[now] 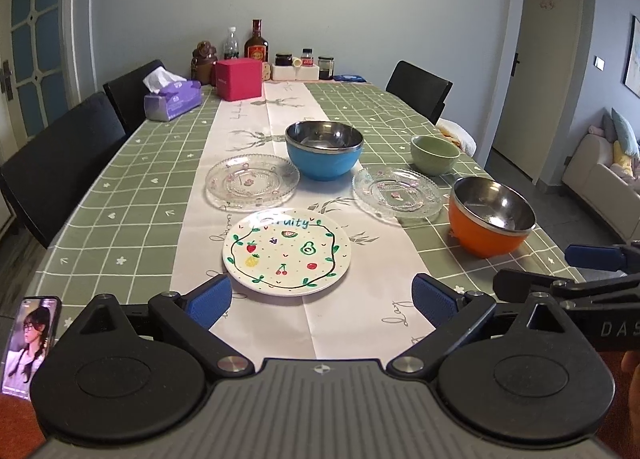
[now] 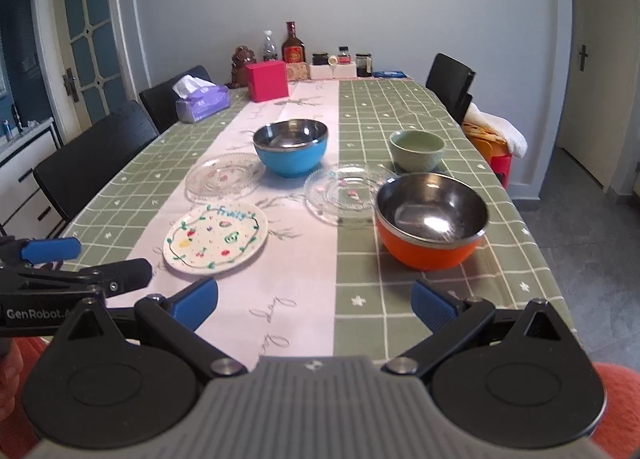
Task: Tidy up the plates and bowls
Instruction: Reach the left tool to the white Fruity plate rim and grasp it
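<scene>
Plates and bowls all sit loose on the table (image 1: 120,195), nothing stacked yet. Fruit plate (image 1: 286,252) nearest me on the pale runner, two glass plates (image 1: 252,180) (image 1: 398,190) behind it left and right, blue bowl (image 1: 324,149) between and beyond them, green bowl (image 1: 435,154) far right, orange bowl (image 1: 491,216) near the right edge

My left claw (image 1: 322,301) is spread wide, holding nothing, lined up just short of the fruit plate. My right claw (image 2: 314,301) is also spread and empty, aimed between the fruit plate and the orange bowl

Risks as I judge them:
- glass plates are thin, low and see-through, rim hard to judge; a pad could slide off the beaded edge or push the plate along the cloth instead of getting under it
- orange bowl touches or overlaps the right glass plate's rim in the right view (can't tell which); lifting either first could knock the other
- steel-lined bowls look slick inside, a one-wall pinch may let them swing and tip
- tablecloth could drag and bunch if I shove a plate, shifting its neighbours
- both claws are close together near the table edge; reaching across at once risks a clash
- phone (image 1: 30,343) at the left corner is near my left elbow side, easy to bump
</scene>
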The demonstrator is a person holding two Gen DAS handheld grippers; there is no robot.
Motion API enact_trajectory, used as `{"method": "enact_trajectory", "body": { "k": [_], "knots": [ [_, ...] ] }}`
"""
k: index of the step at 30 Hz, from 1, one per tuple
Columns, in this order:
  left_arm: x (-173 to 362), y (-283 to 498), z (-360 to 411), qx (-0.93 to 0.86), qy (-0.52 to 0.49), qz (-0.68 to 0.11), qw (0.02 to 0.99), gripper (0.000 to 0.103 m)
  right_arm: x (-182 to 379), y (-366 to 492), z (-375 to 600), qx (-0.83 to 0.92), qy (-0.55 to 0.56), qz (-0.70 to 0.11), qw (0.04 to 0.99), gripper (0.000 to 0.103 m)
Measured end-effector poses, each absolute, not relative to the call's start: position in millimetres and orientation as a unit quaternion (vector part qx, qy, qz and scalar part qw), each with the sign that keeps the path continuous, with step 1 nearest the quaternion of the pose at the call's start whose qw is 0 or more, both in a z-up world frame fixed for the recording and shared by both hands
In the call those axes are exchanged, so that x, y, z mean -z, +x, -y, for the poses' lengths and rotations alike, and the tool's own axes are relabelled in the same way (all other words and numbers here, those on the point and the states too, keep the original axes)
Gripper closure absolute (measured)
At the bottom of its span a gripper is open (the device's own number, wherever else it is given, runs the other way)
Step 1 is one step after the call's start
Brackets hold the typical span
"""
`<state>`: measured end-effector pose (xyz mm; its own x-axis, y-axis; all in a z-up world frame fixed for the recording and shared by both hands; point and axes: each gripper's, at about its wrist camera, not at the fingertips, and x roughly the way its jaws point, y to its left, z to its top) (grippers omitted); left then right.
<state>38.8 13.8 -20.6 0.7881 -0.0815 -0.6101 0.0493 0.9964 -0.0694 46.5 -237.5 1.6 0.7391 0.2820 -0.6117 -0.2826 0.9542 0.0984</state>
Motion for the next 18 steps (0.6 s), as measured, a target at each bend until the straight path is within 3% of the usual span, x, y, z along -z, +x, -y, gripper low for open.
{"method": "enact_trajectory", "body": {
  "k": [4,7,9,13,18],
  "knots": [
    [24.5,63.0,-21.5,0.045,-0.030,-0.334,0.941,0.000,4.9,66.2,223.7,-0.191,-0.002,-0.325,0.926,0.003],
    [26.9,81.6,-28.9,0.055,-0.033,-0.344,0.937,0.011,9.0,82.4,213.6,-0.220,0.006,-0.326,0.919,0.006],
    [27.5,93.8,-34.4,0.058,-0.038,-0.354,0.932,0.019,12.9,94.9,208.0,-0.234,0.014,-0.328,0.915,0.018],
    [29.9,119.8,-47.1,0.071,-0.050,-0.367,0.926,0.031,22.0,126.8,194.3,-0.253,0.014,-0.347,0.903,0.026],
    [41.6,158.4,-72.7,0.067,-0.081,-0.402,0.910,0.055,38.2,169.4,183.8,-0.259,0.031,-0.387,0.884,0.043]
  ]
}}
